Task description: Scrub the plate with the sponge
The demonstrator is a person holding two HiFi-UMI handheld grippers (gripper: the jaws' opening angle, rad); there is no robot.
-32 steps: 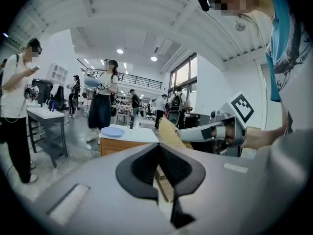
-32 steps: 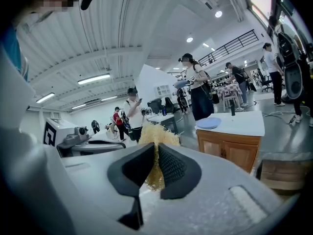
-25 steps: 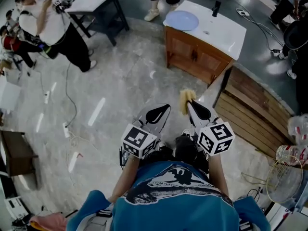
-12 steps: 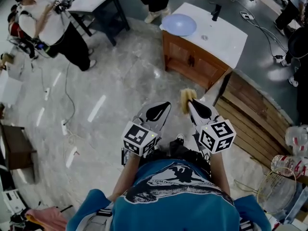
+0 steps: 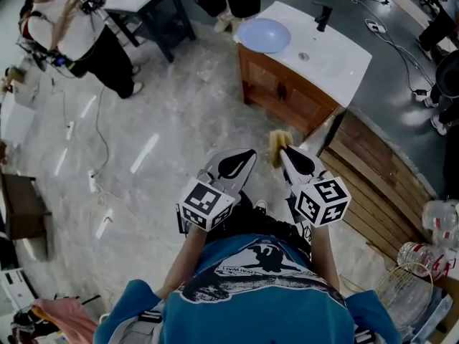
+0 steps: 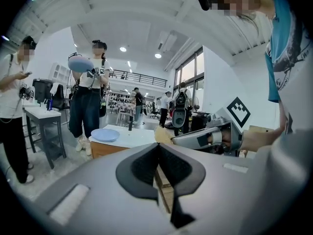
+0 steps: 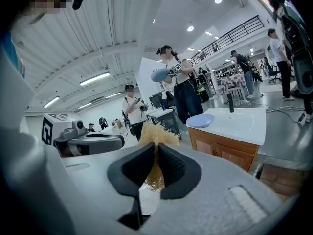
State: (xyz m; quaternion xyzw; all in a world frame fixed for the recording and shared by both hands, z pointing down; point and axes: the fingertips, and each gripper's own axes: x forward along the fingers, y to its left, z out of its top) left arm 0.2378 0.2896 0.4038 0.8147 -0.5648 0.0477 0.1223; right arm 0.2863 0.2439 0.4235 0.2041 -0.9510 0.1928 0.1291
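- The left gripper [image 5: 249, 154] has its jaws pressed together. Its own view shows the two dark pads meeting along one thin line with nothing between them [image 6: 157, 148].
- The right gripper [image 5: 282, 150] is pinching the sponge [image 7: 155, 131], a frayed yellow pad. The pads squeeze its middle, so the top fans out above the jaws and a darker tuft hangs below.
- In the head view the sponge [image 5: 276, 145] sticks out past the right gripper's tip, over the floor. It touches nothing else.
- The two grippers sit side by side, close together, both aimed towards the worktop [image 5: 337, 57].
- The plate [image 5: 264, 34], pale blue and round, lies flat on the left end of the white worktop above a wooden cabinet [image 5: 287, 93]. It is well apart from both grippers and the sponge.
- A dark tap [image 5: 322, 13] stands at the worktop's far edge.
- The marker cubes [image 5: 206, 206] cover the holder's hands in the head view, so only the forearms show.
- The part of the sponge inside the jaws is hidden by the pads.
- The left gripper view shows the plate [image 6: 105, 134] edge-on, so its surface is hard to read. The sponge there is only a small yellow patch at the right gripper's tip.
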